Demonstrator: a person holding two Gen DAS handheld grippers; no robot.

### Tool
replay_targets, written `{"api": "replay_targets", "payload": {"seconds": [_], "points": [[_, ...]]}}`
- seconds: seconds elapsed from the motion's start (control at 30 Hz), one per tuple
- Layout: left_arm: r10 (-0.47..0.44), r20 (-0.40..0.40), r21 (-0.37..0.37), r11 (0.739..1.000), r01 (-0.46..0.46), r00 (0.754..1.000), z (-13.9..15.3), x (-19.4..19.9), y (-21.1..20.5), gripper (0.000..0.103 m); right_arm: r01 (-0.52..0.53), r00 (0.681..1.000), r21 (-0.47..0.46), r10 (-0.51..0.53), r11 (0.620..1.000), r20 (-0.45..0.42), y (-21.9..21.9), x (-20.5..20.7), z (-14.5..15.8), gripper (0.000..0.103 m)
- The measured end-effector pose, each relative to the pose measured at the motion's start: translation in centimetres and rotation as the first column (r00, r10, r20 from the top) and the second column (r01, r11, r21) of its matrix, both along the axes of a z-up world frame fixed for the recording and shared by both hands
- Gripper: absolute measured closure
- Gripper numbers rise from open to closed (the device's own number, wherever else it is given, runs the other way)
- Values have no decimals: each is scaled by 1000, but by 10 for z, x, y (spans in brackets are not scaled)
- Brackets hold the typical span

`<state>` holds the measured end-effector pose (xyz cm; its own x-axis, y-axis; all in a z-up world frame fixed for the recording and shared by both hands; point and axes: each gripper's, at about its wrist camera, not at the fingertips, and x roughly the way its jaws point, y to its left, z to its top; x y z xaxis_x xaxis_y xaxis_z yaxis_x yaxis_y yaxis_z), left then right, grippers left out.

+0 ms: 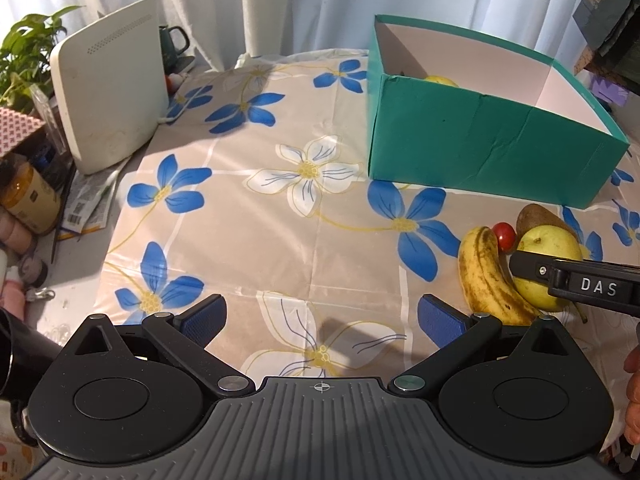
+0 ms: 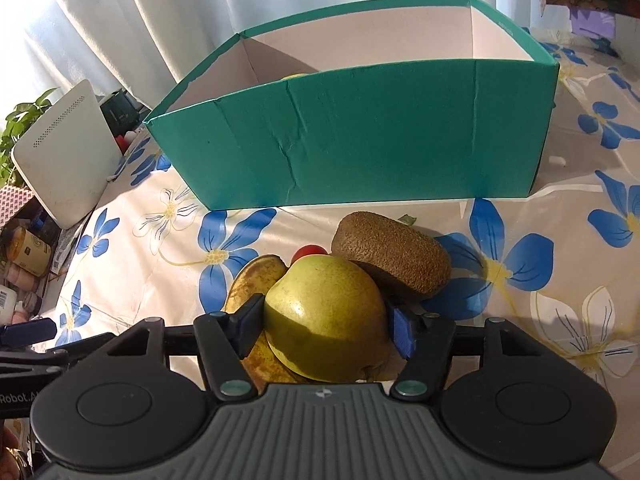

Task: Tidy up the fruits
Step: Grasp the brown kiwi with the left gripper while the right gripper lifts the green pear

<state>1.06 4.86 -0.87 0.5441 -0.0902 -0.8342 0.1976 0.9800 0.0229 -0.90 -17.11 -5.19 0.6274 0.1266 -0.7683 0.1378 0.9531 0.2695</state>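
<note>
A yellow-green pear [image 2: 326, 316] lies on the flowered tablecloth, and my right gripper [image 2: 326, 324] is shut on it, blue pads pressing on both sides. A spotted banana [image 2: 256, 276] touches its left side, a brown kiwi [image 2: 392, 256] sits at its right rear, and a cherry tomato [image 2: 310, 252] peeks out behind. The teal box [image 2: 360, 140] stands just beyond, with a yellow fruit [image 2: 294, 76] inside. In the left wrist view, my left gripper [image 1: 322, 318] hangs open over bare cloth, left of the banana [image 1: 484, 276] and pear [image 1: 548, 246]. Nothing is between its fingers.
A white router-like device [image 1: 112, 88] leans at the table's left rear, with a green mug [image 1: 174, 42] behind it. A plant [image 1: 28, 56], jars [image 1: 32, 200] and papers crowd the left edge. A white curtain hangs behind. Open cloth lies between the device and the box [image 1: 480, 140].
</note>
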Motion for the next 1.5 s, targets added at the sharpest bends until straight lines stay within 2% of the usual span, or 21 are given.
{"api": "replay_targets", "payload": {"seconds": [0.23,0.3,0.37,0.47,0.53,0.7,0.8,0.87,1.17,1.4,1.43,1.47,1.5], "points": [[-90,39,14,996,89,995,6,6,-27,0,63,995,-25,-60,998,85,-23,-23,26,39],[-143,71,11,990,142,987,8,8,-39,0,102,989,-22,-99,995,110,-32,-32,33,39],[-246,117,-4,969,248,962,8,11,-56,0,135,983,-20,-131,991,128,-40,-43,38,39],[-422,180,0,903,429,889,6,16,-81,0,179,974,-2,-177,984,143,-52,-59,45,39],[-535,205,26,840,542,820,1,19,-99,0,208,967,10,-207,978,149,-59,-70,47,39],[-687,217,153,726,671,694,-12,23,-132,0,277,945,30,-278,960,170,-73,-95,51,39],[-774,204,141,629,764,600,-16,23,-145,0,312,933,40,-314,949,174,-83,-106,51,39],[-805,200,109,585,804,559,-19,25,-151,0,333,925,45,-336,942,178,-87,-112,51,39],[-872,132,-35,471,881,471,-32,39,-168,0,393,899,68,-398,917,183,-106,-122,48,39],[-890,75,-50,446,894,449,-43,47,-173,1,415,888,75,-421,907,185,-115,-122,47,39],[-894,67,-39,442,896,444,-44,47,-173,6,416,887,74,-423,906,185,-116,-121,47,39],[-896,55,-25,440,898,441,-46,48,-174,16,418,886,74,-425,905,185,-117,-121,47,39],[-896,39,-7,441,897,441,-49,48,-176,20,420,886,74,-426,904,183,-119,-120,46,39]]}}
